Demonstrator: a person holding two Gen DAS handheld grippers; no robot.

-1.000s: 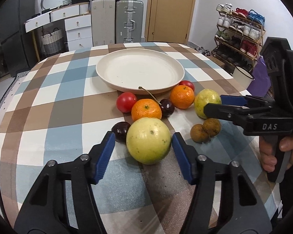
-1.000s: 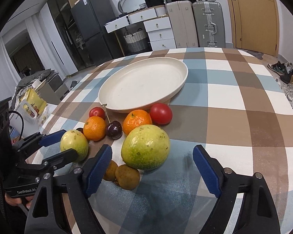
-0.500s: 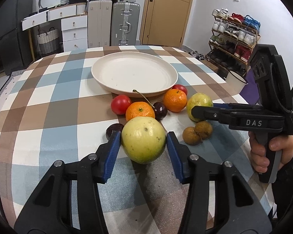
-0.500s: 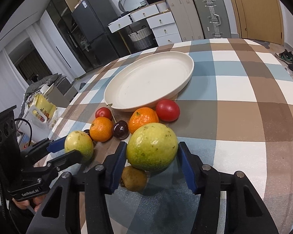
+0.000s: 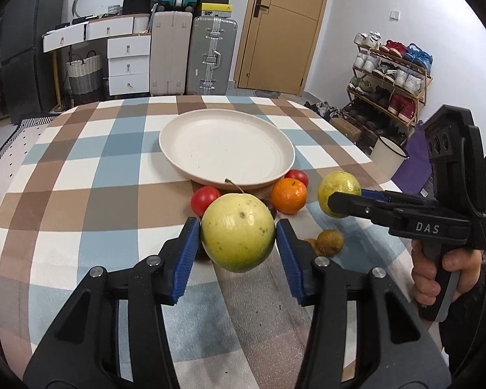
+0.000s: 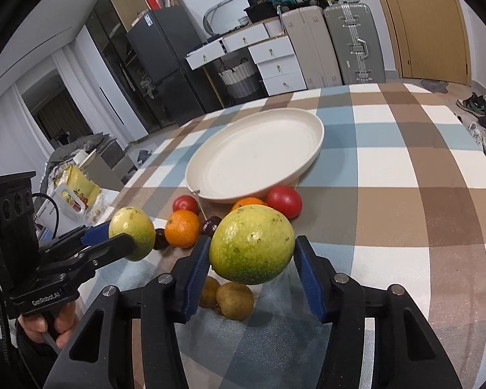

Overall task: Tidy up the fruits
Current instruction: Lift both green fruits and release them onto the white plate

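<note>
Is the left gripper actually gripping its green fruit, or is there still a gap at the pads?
Touching. In the left wrist view both blue pads of the left gripper press the sides of the yellow-green fruit, which hangs clear above the checked tablecloth.

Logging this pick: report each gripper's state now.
Left gripper: closed on a round yellow-green fruit.
Right gripper: closed on a greener speckled round fruit.

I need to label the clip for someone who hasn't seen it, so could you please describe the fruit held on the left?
Start at the big cream plate on the checked tablecloth; loose fruit sits along its near rim. Above that cluster, the left hand-held gripper clamps a pale yellow-green guava off the cloth. It is paler and yellower than the greener fruit held by the right hand-held gripper.
</note>
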